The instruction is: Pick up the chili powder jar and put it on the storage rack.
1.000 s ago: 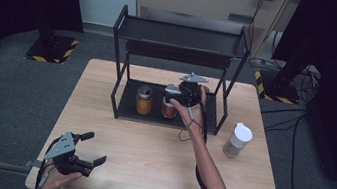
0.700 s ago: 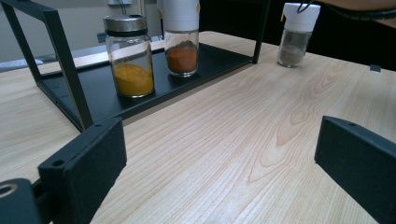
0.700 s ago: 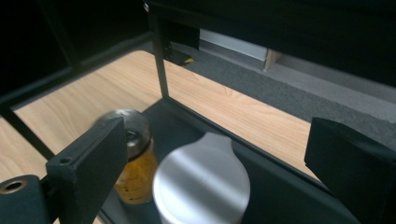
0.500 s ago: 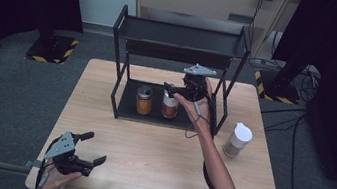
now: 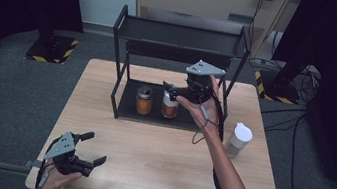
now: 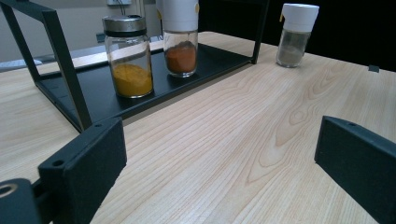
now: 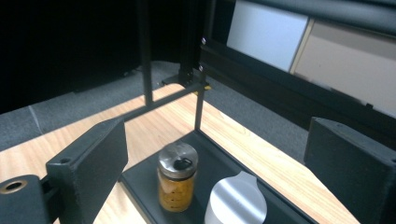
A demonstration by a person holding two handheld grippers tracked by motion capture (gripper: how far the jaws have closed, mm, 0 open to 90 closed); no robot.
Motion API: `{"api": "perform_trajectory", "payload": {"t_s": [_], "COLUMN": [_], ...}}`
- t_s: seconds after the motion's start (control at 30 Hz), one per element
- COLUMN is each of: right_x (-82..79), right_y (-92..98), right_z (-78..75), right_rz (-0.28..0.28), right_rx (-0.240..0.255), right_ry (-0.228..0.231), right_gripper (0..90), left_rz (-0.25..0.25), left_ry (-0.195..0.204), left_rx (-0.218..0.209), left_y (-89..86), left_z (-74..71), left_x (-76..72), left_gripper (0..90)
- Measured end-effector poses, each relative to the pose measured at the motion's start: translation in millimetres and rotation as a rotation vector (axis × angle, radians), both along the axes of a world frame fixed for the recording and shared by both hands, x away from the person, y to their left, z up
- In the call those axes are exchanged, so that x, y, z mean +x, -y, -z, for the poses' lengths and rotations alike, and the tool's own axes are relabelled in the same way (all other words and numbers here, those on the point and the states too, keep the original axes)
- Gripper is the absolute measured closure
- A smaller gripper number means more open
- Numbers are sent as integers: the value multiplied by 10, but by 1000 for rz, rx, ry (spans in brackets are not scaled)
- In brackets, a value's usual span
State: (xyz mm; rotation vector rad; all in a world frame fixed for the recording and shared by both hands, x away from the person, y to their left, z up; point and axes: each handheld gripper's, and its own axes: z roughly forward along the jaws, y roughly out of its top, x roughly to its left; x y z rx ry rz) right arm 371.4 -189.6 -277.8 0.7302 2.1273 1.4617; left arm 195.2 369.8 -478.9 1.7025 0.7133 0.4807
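Note:
A black two-tier rack (image 5: 126, 58) stands at the back of the wooden table (image 5: 155, 168). Its lower shelf carries a yellow spice jar (image 5: 143, 100) with a metal lid and a red spice jar (image 5: 169, 106) with a white cap. My right gripper (image 5: 169, 90) hovers open just above the red jar, pointing left, with nothing between its jaws. From the right gripper view (image 7: 219, 140) I look down on the yellow jar (image 7: 176, 182) and the white cap (image 7: 236, 201). At the table's near left corner my left gripper (image 5: 93, 148) rests open and empty.
A white-capped shaker (image 5: 239, 139) stands on the table right of the rack, also in the left gripper view (image 6: 294, 35). The rack's posts and upper shelf (image 5: 180, 38) frame the space around my right gripper. Dark floor surrounds the table.
My right gripper has risen and drawn back to the right from the red jar, which stays on the lower shelf. The left gripper has not moved.

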Motion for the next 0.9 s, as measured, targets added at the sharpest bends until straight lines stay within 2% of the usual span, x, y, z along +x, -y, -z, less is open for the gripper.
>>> {"api": "perform_trajectory", "payload": {"t_s": [0.23, 0.47, 0.63, 0.9], "right_x": [-282, -551, -795, -1133], "right_y": [223, 432, 562, 751], "right_z": [-136, -185, -179, -86], "right_rz": [-36, -65, -66, -62], "right_rx": [28, 46, 50, 33], "right_ry": [32, 49, 78, 88], "right_gripper": [61, 57, 45, 27], "left_rz": [0, -3, -4, -5], "left_ry": [0, 0, -1, 0], "left_rx": [0, -4, -4, -11], "left_y": [2, -3, -3, -11], "left_z": [0, 3, 2, 6], "left_x": [-1, -4, -5, -7], "left_gripper": [13, 12, 12, 11]}}
